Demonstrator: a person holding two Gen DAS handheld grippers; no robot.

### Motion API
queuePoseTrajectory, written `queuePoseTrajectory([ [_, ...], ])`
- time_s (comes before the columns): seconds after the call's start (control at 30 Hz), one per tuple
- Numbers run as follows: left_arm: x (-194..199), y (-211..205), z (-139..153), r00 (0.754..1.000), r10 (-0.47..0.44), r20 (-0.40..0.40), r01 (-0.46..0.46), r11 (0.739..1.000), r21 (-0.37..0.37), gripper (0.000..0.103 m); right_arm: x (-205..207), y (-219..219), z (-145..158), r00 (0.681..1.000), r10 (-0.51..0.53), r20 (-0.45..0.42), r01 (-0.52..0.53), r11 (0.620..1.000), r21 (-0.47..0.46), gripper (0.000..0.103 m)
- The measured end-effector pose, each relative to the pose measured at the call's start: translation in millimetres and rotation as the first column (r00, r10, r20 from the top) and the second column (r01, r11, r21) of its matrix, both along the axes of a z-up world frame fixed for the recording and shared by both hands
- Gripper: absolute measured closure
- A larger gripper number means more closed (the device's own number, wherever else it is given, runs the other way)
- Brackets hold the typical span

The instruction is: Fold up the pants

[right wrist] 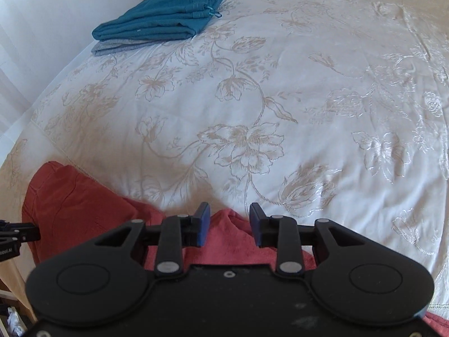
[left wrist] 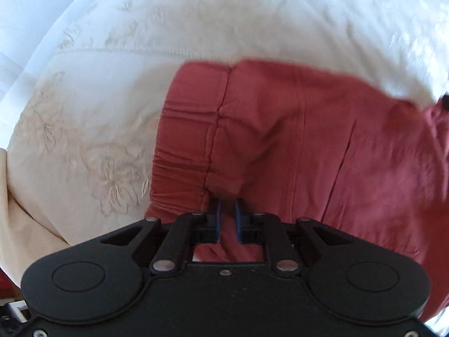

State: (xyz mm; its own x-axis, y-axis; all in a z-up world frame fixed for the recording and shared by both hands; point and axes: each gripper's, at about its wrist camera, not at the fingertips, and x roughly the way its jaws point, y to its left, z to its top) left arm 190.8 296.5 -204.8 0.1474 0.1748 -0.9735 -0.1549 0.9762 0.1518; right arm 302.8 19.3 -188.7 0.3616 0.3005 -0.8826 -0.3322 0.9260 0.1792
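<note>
Red pants [left wrist: 294, 146] lie on a white embroidered bedspread [left wrist: 126, 84], the gathered waistband [left wrist: 185, 146] to the left in the left wrist view. My left gripper [left wrist: 228, 206] is shut on a fold of the red fabric just below the waistband seam. In the right wrist view the red pants [right wrist: 78, 205] lie at the lower left and run under my right gripper [right wrist: 229, 214], which is open with fabric between and below its blue pads [right wrist: 202, 224]. The left gripper's tip [right wrist: 16, 234] shows at the left edge.
A folded teal garment [right wrist: 162, 16] rests on a grey folded one [right wrist: 118, 47] at the far left corner of the bed. The floral bedspread [right wrist: 308, 98] stretches ahead and right. The bed's edge and a white curtain [right wrist: 33, 28] are at the left.
</note>
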Motion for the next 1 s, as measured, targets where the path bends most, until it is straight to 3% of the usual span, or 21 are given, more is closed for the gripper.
queuePoseTrajectory([
  [0.17, -18.8, -15.8, -7.5, 0.996, -0.084, 0.037, 0.081, 0.995, 0.065, 0.085, 0.2, 6.8, -16.5, 0.992, 0.057, -0.112, -0.057, 0.998, -0.002, 0.072],
  [0.2, -18.9, -15.1, -8.3, 0.997, -0.071, 0.038, 0.069, 0.996, 0.061, 0.085, -0.6, 9.0, -17.3, 0.991, 0.072, -0.115, -0.073, 0.997, -0.009, 0.077],
  [0.23, -18.9, -13.0, -9.1, 0.998, -0.053, 0.039, 0.051, 0.997, 0.05, 0.086, -0.8, 11.5, -18.3, 0.989, 0.092, -0.113, -0.094, 0.995, -0.018, 0.096],
  [0.27, -18.9, -10.0, -9.8, 0.999, -0.026, 0.041, 0.025, 0.999, 0.033, 0.086, 0.2, 13.3, -18.0, 0.989, 0.103, -0.109, -0.106, 0.994, -0.02, 0.098],
  [0.33, -17.5, -3.6, -10.5, 0.999, 0.019, 0.047, -0.019, 1.0, 0.005, 0.086, 7.3, 9.6, -14.8, 0.998, 0.045, -0.045, -0.046, 0.999, -0.022, 0.099],
  [0.43, -19.5, 3.7, -11.8, 0.998, 0.022, 0.053, -0.022, 1.0, 0.002, 0.086, 29.6, -4.1, -30.6, 0.986, -0.117, -0.117, 0.122, 0.992, 0.03, 0.1],
  [0.53, -18.9, 1.0, -7.5, 0.999, -0.008, 0.048, 0.007, 1.0, 0.019, 0.086, 27.3, -2.2, -35.4, 0.987, -0.125, -0.104, 0.129, 0.991, 0.031, 0.097],
  [0.6, -14.6, -8.2, 4.0, 0.998, -0.022, 0.063, 0.02, 1.0, 0.021, 0.086, 15.4, -11.8, -22.6, 0.986, -0.16, -0.052, 0.163, 0.985, 0.061, 0.088],
  [0.67, -14.1, -18.1, 23.1, 0.992, -0.048, 0.12, 0.046, 0.999, 0.019, 0.086, -6.4, -33.1, 0.7, 0.971, -0.237, 0.039, 0.231, 0.967, 0.106, 0.068],
  [0.73, -13.8, -33.4, 42.6, 0.978, -0.104, 0.18, 0.103, 0.995, 0.014, 0.086, -31.7, -59.3, 23.3, 0.944, -0.308, 0.115, 0.295, 0.949, 0.115, 0.056],
  [0.87, -13.3, -81.0, 59.9, 0.939, -0.224, 0.263, 0.246, 0.968, -0.053, 0.085, -93.0, -120.0, 44.3, 0.881, -0.445, 0.162, 0.433, 0.895, 0.103, 0.056],
  [0.93, -14.2, -109.9, 55.3, 0.927, -0.277, 0.251, 0.31, 0.945, -0.102, 0.084, -129.3, -153.8, 44.1, 0.846, -0.514, 0.144, 0.507, 0.858, 0.083, 0.056],
  [1.0, -17.5, -128.4, 41.6, 0.926, -0.31, 0.215, 0.338, 0.935, -0.105, 0.083, -163.5, -185.1, 40.1, 0.811, -0.572, 0.125, 0.573, 0.819, 0.032, 0.056],
])
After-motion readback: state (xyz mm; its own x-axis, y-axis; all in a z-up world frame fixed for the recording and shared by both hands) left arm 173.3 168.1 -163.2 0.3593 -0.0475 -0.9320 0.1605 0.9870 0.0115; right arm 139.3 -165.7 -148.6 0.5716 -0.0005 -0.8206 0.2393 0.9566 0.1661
